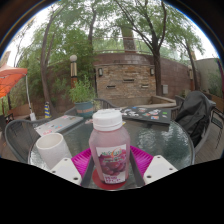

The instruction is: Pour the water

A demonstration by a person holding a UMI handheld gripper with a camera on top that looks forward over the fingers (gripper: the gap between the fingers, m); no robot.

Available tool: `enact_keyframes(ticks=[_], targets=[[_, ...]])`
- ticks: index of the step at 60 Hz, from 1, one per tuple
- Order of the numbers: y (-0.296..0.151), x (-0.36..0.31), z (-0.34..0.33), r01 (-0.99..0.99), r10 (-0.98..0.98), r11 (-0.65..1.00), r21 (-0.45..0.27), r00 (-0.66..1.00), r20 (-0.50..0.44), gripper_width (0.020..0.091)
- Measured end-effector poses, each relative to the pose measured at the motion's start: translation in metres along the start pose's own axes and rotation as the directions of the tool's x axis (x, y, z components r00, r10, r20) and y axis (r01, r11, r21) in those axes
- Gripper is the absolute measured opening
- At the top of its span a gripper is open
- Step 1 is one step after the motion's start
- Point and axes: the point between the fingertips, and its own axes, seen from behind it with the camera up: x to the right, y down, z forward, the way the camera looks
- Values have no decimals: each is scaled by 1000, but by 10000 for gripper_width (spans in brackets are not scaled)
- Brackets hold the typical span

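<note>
The gripper has its jaws set narrow about a bottle, which stands upright between the two fingers; the pink pads show at either side of it and seem to press on its body, so I judge it gripped. The bottle has a white cap, a pink lower half and a printed label. Whether its foot rests on the table or hangs just above it is hidden by the fingers.

Just beside the bottle, to the left, a white cup stands on the round glass table. Farther back on the table lie a flat tray or book and some small things too far off to make out. A dark chair stands at the right; beyond are a stone wall and trees.

The step in hand looks like the grasp, with pouring not yet begun. The cap appears on, so it may need removing first. Next the bottle must go over the cup and tip slowly, mouth above the rim
</note>
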Motion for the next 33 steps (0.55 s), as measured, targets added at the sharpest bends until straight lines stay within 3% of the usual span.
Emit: enact_keyframes(ticks=[10,24,33], targets=[[6,9,-17,12,-13,999,-39,999,-47,842],[-3,-4,-94,5,-3,999,50,1000,-30,834],[10,-31,-134,0,-2,999,42,1000,27,834]])
